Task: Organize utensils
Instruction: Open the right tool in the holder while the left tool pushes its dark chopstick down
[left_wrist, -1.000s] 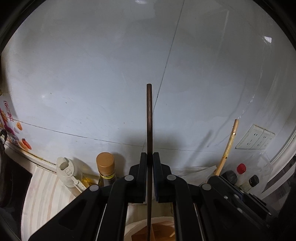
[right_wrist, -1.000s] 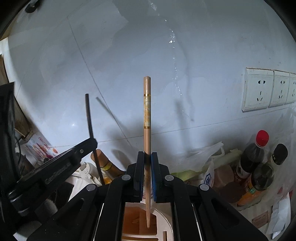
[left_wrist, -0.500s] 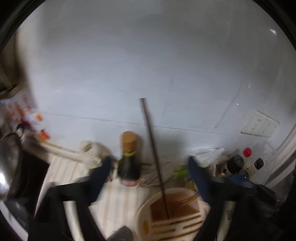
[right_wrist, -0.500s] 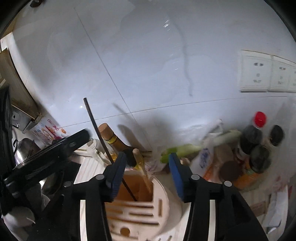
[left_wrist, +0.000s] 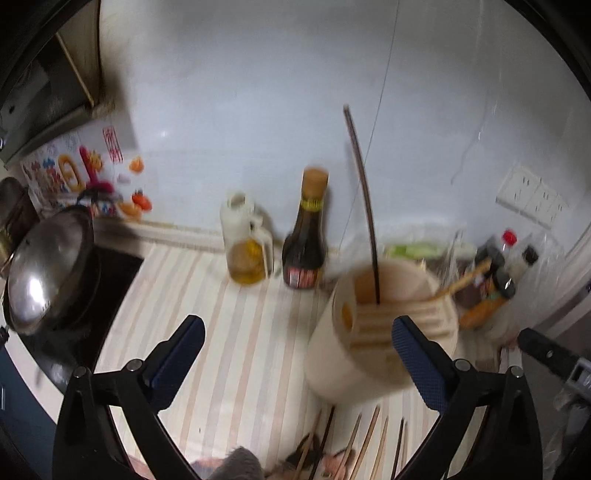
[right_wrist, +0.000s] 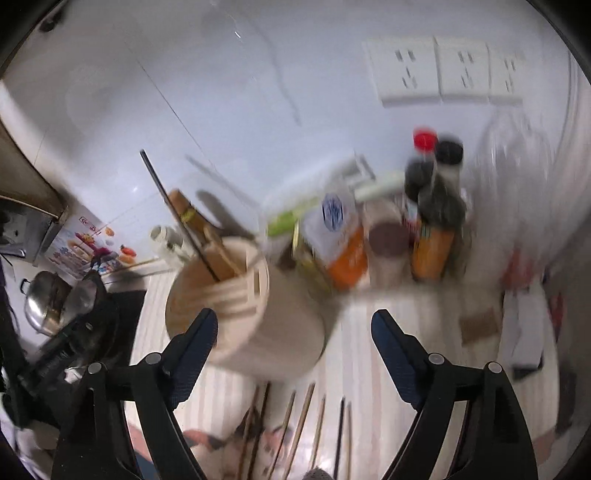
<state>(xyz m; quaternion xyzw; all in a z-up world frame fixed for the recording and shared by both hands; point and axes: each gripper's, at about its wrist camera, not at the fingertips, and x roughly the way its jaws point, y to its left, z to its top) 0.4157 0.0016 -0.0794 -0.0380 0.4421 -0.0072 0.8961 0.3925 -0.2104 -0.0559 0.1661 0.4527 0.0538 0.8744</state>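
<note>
With both sets of jaws having just been opening and now standing wide with nothing between them, the left gripper (left_wrist: 295, 328) and right gripper (right_wrist: 294, 325) hang above the striped counter (left_wrist: 229, 332). Risk, as judged: a finger coming down could clip the cream utensil holder (left_wrist: 373, 354) and tip it, or scatter the loose chopsticks (right_wrist: 306, 424) lying just in front. The holder contains a dark chopstick (left_wrist: 364, 206) standing upright and a light wooden chopstick (left_wrist: 461, 282) leaning on the rim; its slotted front section appears unoccupied.

Striped counter (left_wrist: 236, 332): holder (left_wrist: 354, 354), bottles (left_wrist: 304, 236), chopsticks (right_wrist: 303, 424), possibly cloth.
</note>
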